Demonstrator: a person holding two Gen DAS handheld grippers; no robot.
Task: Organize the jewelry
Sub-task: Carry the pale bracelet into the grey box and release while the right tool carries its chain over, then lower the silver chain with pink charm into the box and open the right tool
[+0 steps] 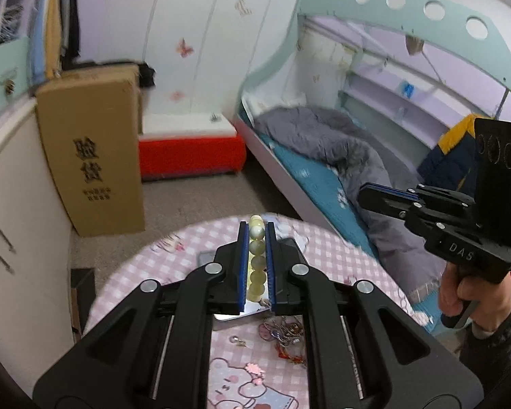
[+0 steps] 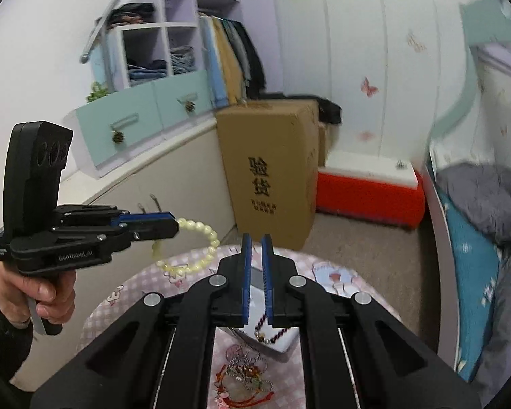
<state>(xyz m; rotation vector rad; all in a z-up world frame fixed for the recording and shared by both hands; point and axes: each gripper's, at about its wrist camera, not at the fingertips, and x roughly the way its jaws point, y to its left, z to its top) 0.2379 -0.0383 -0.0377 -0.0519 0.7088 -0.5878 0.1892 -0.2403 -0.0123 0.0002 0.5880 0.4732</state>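
Note:
My left gripper (image 1: 256, 230) is shut on a pale yellow-green bead bracelet (image 1: 257, 266) and holds it above the round table (image 1: 173, 259). From the right wrist view the same bracelet (image 2: 201, 248) hangs as a loop from the left gripper (image 2: 173, 225). My right gripper (image 2: 256, 242) is nearly closed with a narrow gap and holds nothing. Below it sits a grey jewelry box (image 2: 276, 341) with a dark purple bead necklace (image 2: 276, 334) in it. A tangle of chains and red cord (image 2: 245, 381) lies on the cloth; it also shows in the left wrist view (image 1: 286, 337).
The table has a pink checked cloth with cartoon prints (image 2: 119, 300). A tall cardboard box (image 1: 95, 150) stands on the floor beyond it, beside a red bench (image 1: 190, 156). A bed with a grey quilt (image 1: 340, 146) is to the right, and a cabinet (image 1: 20, 238) to the left.

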